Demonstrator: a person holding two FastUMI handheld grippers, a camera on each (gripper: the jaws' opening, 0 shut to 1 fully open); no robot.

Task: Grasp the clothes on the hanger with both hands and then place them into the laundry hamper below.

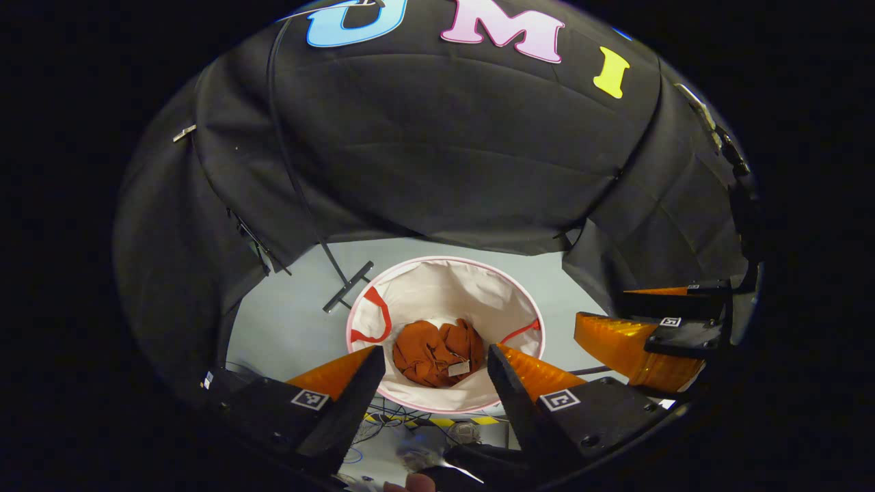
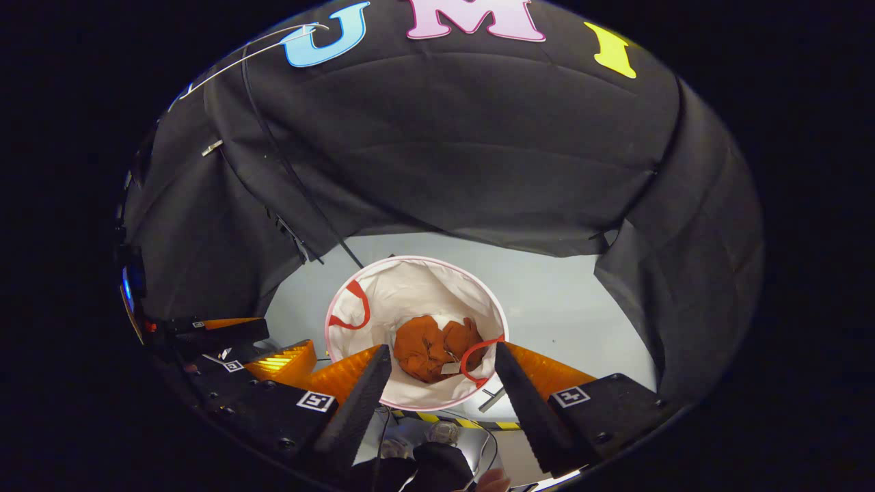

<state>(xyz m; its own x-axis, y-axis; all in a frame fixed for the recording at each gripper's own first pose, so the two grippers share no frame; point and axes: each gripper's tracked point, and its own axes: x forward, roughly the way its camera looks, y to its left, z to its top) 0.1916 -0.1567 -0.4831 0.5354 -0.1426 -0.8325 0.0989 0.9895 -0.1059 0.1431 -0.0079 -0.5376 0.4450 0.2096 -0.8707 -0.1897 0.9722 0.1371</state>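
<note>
A rust-orange garment [image 1: 437, 353] lies crumpled at the bottom of the white laundry hamper [image 1: 478, 280], which has a pink rim and red handles. In the left gripper view my left gripper [image 1: 434, 359] hangs above the hamper, open, nothing between its fingers; the right gripper [image 1: 642, 342] shows at the right edge. In the right gripper view the same garment [image 2: 434, 348] sits in the hamper [image 2: 403, 287] below my open right gripper [image 2: 443, 355]; the left gripper [image 2: 273, 362] appears at the lower left. A thin white wire hanger [image 2: 253, 51] hangs bare at the upper left.
The hamper stands on a pale grey floor [image 1: 287, 321]. A black stand foot [image 1: 348, 285] rests on the floor left of the hamper. Yellow-black tape [image 2: 444, 418] and loose cables [image 1: 396, 413] lie near the hamper's front. Black cloth walls close in on all sides.
</note>
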